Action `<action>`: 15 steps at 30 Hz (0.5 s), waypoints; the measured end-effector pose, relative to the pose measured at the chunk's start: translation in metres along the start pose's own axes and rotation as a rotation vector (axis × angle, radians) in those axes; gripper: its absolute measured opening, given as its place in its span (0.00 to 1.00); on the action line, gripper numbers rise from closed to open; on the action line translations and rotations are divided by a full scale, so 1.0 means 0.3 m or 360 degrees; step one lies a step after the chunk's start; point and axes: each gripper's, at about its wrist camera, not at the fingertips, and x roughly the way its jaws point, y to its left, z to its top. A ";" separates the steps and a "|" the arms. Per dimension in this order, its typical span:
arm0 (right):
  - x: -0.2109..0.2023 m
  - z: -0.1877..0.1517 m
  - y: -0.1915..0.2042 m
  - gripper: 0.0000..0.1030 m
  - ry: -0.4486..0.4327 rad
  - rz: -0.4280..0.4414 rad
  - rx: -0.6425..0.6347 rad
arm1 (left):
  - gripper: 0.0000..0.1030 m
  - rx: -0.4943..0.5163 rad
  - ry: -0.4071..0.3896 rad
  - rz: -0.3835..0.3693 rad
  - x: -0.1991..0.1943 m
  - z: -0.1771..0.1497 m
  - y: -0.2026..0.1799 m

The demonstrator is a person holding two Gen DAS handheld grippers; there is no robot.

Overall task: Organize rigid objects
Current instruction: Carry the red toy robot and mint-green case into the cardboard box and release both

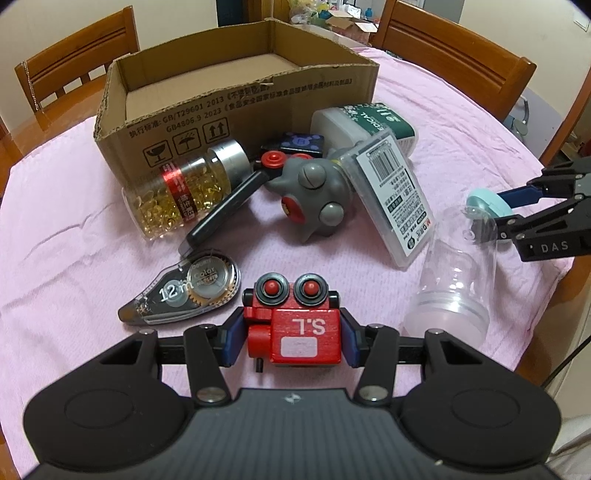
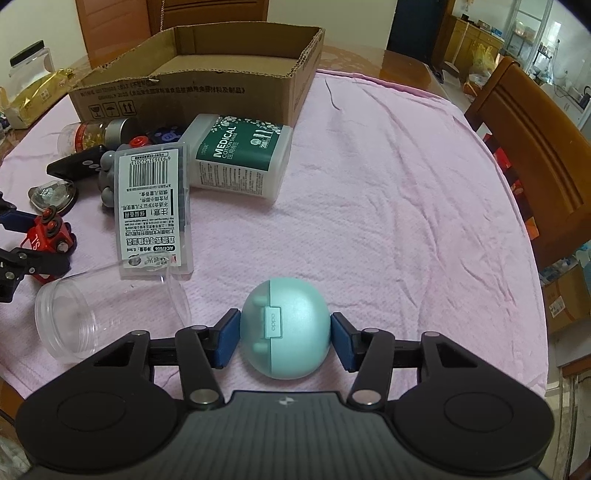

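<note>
A pink textured cloth (image 2: 388,192) is covering the round wooden surface (image 2: 402,62), wrinkling a bit toward the edges. Wooden chairs are sitting around it: two on the far side in the left wrist view, one at left (image 1: 74,62) and one at right (image 1: 454,55), plus another (image 2: 532,155) off to the right in the right wrist view. Cream walls (image 2: 37,26) are showing behind. Daylight is coming through a glass door (image 2: 532,40) at far right, where there's clutter piling up. Cardboard boxes (image 2: 565,299) are sitting on the floor.
</note>
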 end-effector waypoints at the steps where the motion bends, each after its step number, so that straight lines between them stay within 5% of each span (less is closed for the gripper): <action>1: -0.001 0.001 0.002 0.56 0.0003 -0.0002 -0.0004 | 0.48 -0.0003 0.0006 -0.0002 -0.001 0.000 0.002; 15: -0.081 0.074 -0.045 0.56 0.0036 0.0121 -0.0152 | 0.48 -0.0029 0.0008 -0.0005 -0.088 0.043 -0.003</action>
